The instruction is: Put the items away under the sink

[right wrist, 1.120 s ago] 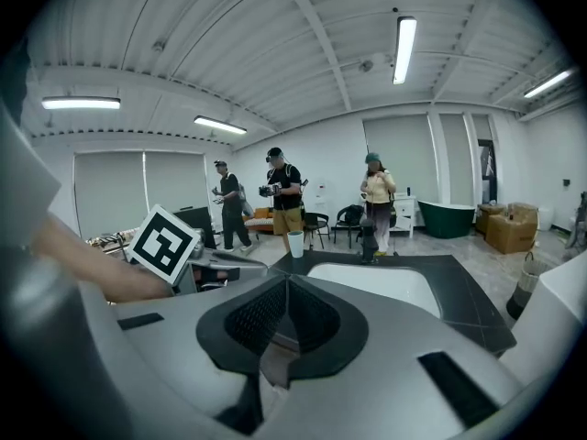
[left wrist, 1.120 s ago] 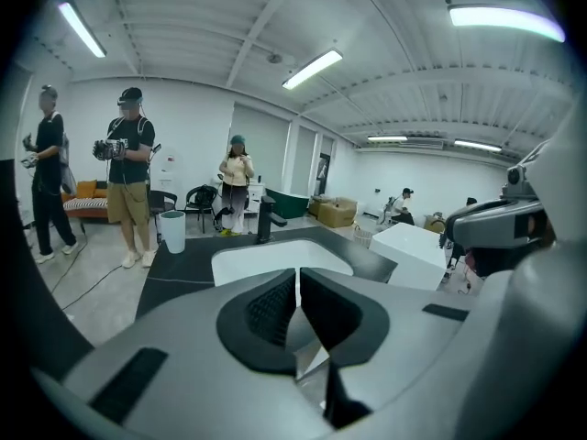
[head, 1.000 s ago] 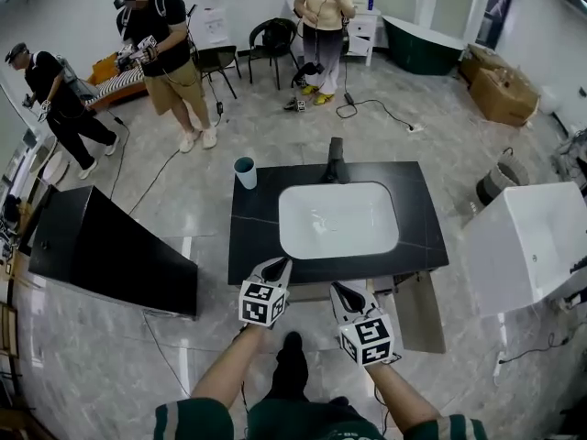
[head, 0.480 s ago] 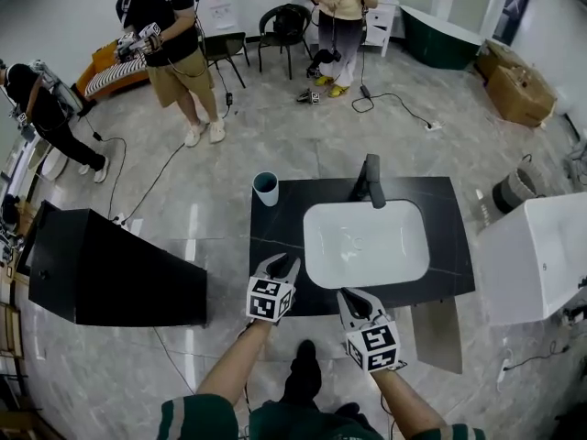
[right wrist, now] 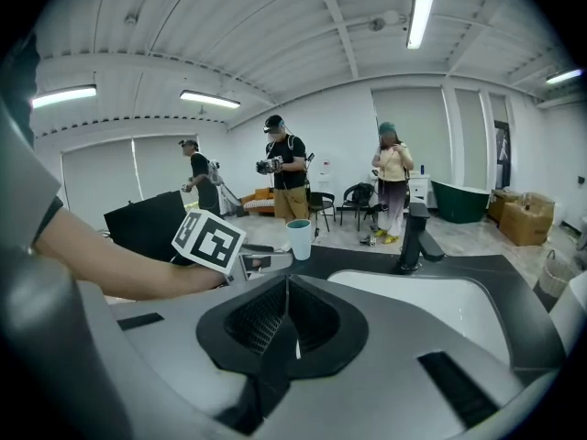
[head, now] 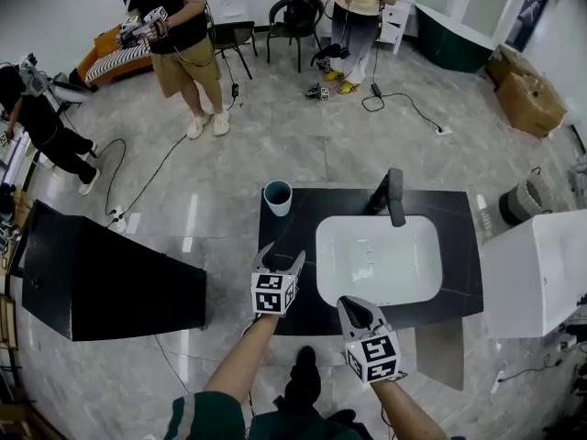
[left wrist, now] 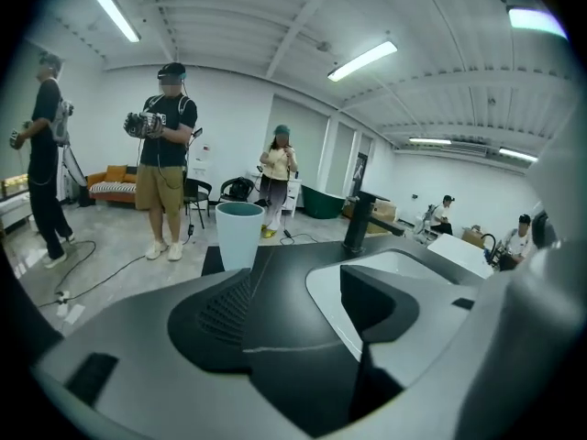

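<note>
On the left gripper (head: 280, 258) the jaws have just been opening, with nothing between them; the right gripper (head: 352, 307) is pinched closed and empty. Beyond, on the far left corner of the black counter (head: 321, 207), stands the cup (head: 277, 197) — probably light, stiff and slick — best pinched gently across its wall.

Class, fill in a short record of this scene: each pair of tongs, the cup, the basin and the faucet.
Left tongs: open, jaws have just been opening, nothing between them
Right tongs: shut, empty
Cup: upright on the black countertop, at its far left corner
Basin: white, empty
Faucet: black, behind the basin
</note>
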Available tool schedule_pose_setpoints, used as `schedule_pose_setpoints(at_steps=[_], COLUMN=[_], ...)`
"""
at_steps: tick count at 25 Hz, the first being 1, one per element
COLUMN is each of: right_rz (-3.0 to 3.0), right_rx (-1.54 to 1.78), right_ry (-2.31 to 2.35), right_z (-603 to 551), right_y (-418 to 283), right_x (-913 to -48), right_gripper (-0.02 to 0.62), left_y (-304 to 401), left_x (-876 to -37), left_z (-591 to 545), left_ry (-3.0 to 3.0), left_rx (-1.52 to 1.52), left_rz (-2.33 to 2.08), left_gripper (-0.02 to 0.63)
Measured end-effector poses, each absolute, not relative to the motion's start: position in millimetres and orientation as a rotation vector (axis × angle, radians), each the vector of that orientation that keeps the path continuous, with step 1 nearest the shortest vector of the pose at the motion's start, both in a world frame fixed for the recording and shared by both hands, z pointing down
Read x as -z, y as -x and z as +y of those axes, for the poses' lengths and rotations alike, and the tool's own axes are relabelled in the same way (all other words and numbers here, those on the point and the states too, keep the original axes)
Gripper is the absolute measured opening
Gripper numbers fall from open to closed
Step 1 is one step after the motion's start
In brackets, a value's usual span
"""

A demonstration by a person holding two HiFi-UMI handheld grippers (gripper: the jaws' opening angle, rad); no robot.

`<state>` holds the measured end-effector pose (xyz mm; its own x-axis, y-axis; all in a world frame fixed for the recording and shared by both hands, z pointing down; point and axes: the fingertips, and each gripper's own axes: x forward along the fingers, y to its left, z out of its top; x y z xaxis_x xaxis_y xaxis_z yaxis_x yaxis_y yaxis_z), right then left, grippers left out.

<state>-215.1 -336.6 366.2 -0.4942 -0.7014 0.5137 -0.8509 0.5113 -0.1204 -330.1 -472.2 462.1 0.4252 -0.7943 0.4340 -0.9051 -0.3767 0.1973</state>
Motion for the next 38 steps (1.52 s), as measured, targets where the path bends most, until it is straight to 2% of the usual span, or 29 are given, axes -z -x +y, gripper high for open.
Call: schedule_pose_setpoints(at_steps=[4,13,21,29,38], right_rz=[-2.363,-2.320,-2.267,-2.233,-2.240], right_rx=[-0.499,-0.518,-0.567,-0.569,-0.594], right_ry=[-1.258,-1.220,-1.234,-1.228,-1.249], right_z=[-351,-352,-341,-336,-326], right_y=[229,227,204,185,172], right_x=[-365,-385,-403,-411,-417], right_gripper=[0.043,0.043,0.043,0.043,0.043], left_y=[342,371,364,367,351], left_x=[-464,-481,-484,-482,-468], left_z=[-511,-578,-620,-635,-624], left_ry=[-2.266,-2.254,-2.296,-2.277,-2.340], left_rx=[-0.352,-0.399,-0.457,-0.428,-0.402], left_rz=[-1.538,-1.640,-1.645,-1.743,-1.712], left_gripper=[0.356,0.376,0.410,0.407,0.367])
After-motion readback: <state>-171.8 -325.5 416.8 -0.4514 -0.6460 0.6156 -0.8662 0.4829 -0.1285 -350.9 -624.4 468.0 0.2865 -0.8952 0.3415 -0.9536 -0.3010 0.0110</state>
